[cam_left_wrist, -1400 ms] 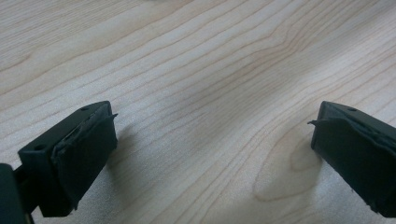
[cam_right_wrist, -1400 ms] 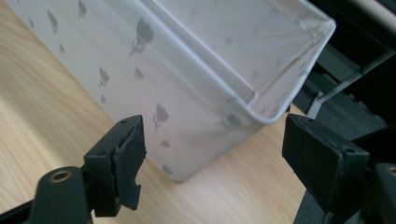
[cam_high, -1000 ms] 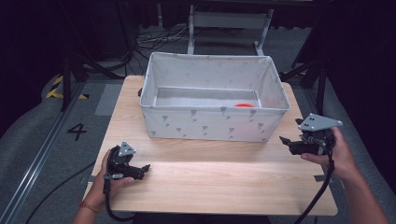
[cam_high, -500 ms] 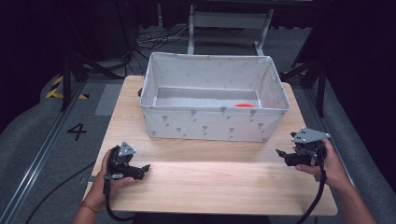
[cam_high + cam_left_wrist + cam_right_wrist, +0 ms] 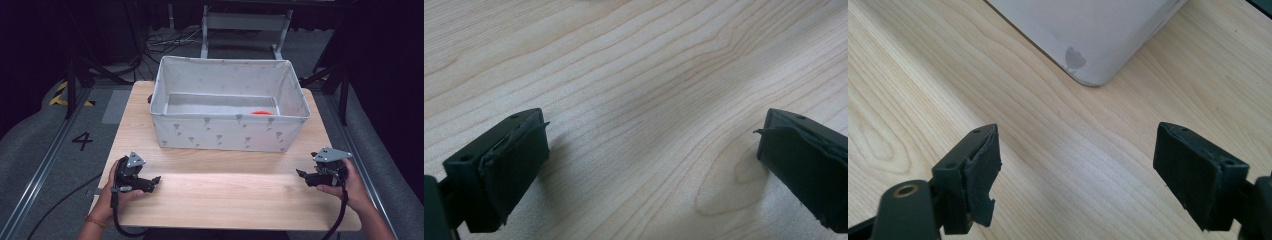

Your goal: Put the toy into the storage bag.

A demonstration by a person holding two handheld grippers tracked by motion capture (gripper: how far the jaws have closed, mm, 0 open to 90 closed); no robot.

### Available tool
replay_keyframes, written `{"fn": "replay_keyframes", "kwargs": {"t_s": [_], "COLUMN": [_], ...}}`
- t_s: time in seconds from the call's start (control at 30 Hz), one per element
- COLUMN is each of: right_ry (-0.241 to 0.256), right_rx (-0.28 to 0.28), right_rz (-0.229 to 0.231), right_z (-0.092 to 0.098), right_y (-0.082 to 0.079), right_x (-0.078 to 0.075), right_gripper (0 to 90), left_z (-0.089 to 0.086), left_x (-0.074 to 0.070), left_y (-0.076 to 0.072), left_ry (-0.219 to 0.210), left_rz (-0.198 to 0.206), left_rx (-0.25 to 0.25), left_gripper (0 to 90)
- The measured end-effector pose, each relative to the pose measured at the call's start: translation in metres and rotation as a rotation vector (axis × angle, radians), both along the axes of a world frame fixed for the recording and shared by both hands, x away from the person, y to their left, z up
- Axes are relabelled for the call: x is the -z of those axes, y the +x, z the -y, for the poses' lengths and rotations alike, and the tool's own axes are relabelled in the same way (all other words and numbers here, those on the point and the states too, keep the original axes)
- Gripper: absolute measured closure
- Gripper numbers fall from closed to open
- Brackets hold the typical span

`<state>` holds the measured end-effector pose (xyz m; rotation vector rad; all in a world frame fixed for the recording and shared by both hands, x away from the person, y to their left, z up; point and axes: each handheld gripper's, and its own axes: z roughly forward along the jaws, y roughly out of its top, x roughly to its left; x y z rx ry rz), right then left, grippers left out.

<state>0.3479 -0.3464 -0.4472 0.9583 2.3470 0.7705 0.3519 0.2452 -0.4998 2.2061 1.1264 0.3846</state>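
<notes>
High view: a pale wooden table (image 5: 225, 195) carries a grey fabric bin (image 5: 230, 132) printed with small dark motifs, set toward the far half of the top. Inside it, on the floor near the right end, lies a small orange-red thing (image 5: 260, 113); what it is cannot be told from here. The left gripper (image 5: 145, 182) rests at the table's near left, in a hand (image 5: 117, 192), its jaws pointing right along the board. The right gripper (image 5: 306, 176) sits at the near right, in the other hand (image 5: 350, 185), its jaws pointing left toward the middle. Both are well apart from each other and on the near side of the bin, neither touching it. The right one is the nearer to the bin's front right corner, and the orange thing lies beyond that corner, over the wall, up and to the left of it.

Left gripper view: the jaws stand wide, nothing between them, bare wood grain (image 5: 639, 100) underneath and ahead.

Right gripper view: the jaws also stand wide and hold nothing. Ahead of them, past a stretch of bare board, the bin's rounded lower corner (image 5: 1083, 40) shows with one dark motif on it, near but clear of the jaws.
</notes>
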Motion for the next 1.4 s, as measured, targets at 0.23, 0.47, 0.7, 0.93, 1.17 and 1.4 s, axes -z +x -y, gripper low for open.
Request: {"fn": "replay_keyframes", "kwargs": {"t_s": [0.23, 0.47, 0.7, 0.93, 1.17, 1.4], "right_ry": [0.081, 0.152, 0.225, 0.240, 0.237, 0.238], "right_rx": [0.000, 0.029, 0.078, 0.128, 0.129, 0.129], "right_rz": [-0.018, -0.042, -0.057, -0.088, -0.087, -0.088], "right_z": [0.010, 0.025, 0.038, 0.047, 0.046, 0.046], "right_y": [-0.009, -0.020, -0.029, -0.030, -0.030, -0.030], "right_x": [0.017, 0.041, 0.051, 0.058, 0.058, 0.058], "right_gripper": [19.3, 19.3, 18.2, 14.2, 13.9, 13.8], "left_z": [0.000, 0.000, 0.000, 0.000, 0.002, 0.003], "left_x": [0.000, 0.000, 0.000, 0.000, 0.000, 0.000], "left_y": [0.000, 0.000, 0.000, 0.000, 0.000, -0.001], "left_ry": [0.000, 0.001, -0.001, -0.001, -0.001, -0.004], "left_rz": [0.000, 0.000, -0.001, -0.002, -0.003, -0.003], "left_rx": [0.001, 0.003, 0.003, 0.002, -0.018, -0.036], "left_gripper": [0.4, 0.5, 0.4, 0.3, 0.1, 0.1]}}
